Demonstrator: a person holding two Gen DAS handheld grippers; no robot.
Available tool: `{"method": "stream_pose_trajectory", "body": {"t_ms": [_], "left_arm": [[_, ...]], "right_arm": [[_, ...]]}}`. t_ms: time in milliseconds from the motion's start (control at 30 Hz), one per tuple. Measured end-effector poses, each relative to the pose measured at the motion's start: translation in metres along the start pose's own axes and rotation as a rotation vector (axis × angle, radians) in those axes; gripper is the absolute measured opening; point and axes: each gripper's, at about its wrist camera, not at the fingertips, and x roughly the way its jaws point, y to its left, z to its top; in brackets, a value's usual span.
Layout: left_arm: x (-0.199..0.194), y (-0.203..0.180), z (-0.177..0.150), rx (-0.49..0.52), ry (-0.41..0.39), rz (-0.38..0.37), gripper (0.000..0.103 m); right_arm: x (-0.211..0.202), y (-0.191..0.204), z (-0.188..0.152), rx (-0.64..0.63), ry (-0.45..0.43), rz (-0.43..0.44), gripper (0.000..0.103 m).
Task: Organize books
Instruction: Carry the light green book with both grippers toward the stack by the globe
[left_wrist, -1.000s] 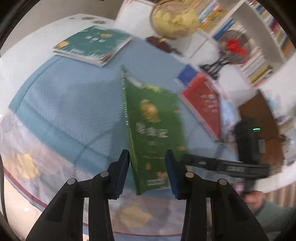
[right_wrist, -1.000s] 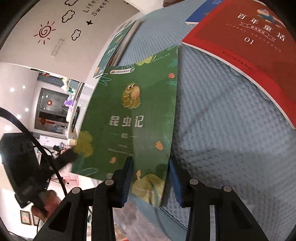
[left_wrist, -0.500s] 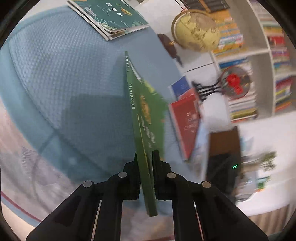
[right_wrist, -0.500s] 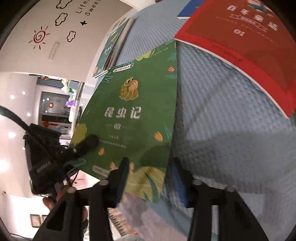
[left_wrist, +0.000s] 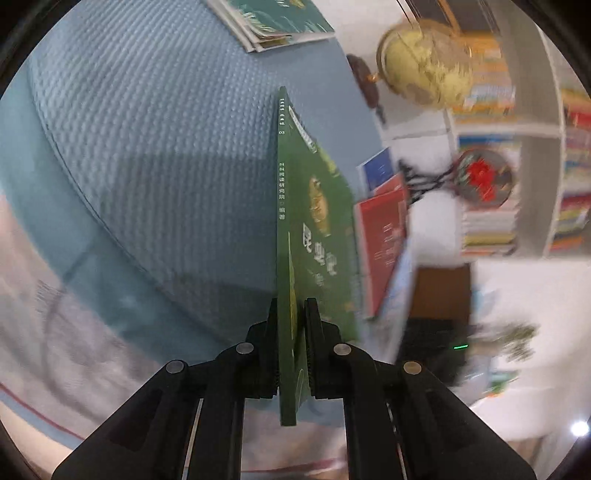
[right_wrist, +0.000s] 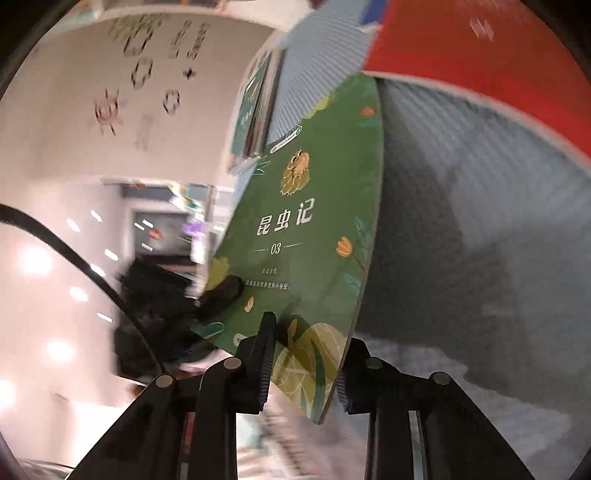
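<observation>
Two grippers on one green book. Left gripper clamped tight on book's lower edge near spine, book held edge-up above blue mat. Right gripper straddles book's bottom corner; jaws have just been closing, pads at both covers. Red book lies on mat beyond; teal stack at far edge.

Left gripper is showing matte black plastic jaws with ribbed inner pads and four round silver screw heads across the linkage arms, pale slots running down the arms. Right gripper is looking the same: black, ribbed pads with a blue tinge, silver screws. A black cable is arcing beside it.
</observation>
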Motion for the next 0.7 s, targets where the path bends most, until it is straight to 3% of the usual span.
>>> {"method": "stream_pose_trajectory", "body": {"t_ms": [167,267,400,533,700], "left_arm": [[0.008,-0.047,-0.014,0.277,-0.038,0.265,0.008],[0.007,-0.068,-0.02,0.412,-0.065,0.32,0.009],[-0.001,-0.079,-0.014,0.488,-0.059,0.299,0.009],[-0.025,-0.078,0.009,0.49,-0.051,0.209,0.01],[-0.053,-0.086,0.048,0.539,-0.107,0.187,0.01]], "right_arm": [[0.008,0.041,-0.013,-0.24,-0.037,-0.231,0.024],[0.008,0.069,-0.024,-0.396,-0.08,-0.358,0.024],[0.003,0.099,-0.034,-0.539,-0.106,-0.455,0.024],[-0.005,0.122,-0.027,-0.545,-0.134,-0.451,0.024],[0.015,0.17,-0.002,-0.598,-0.228,-0.5,0.024]]}}
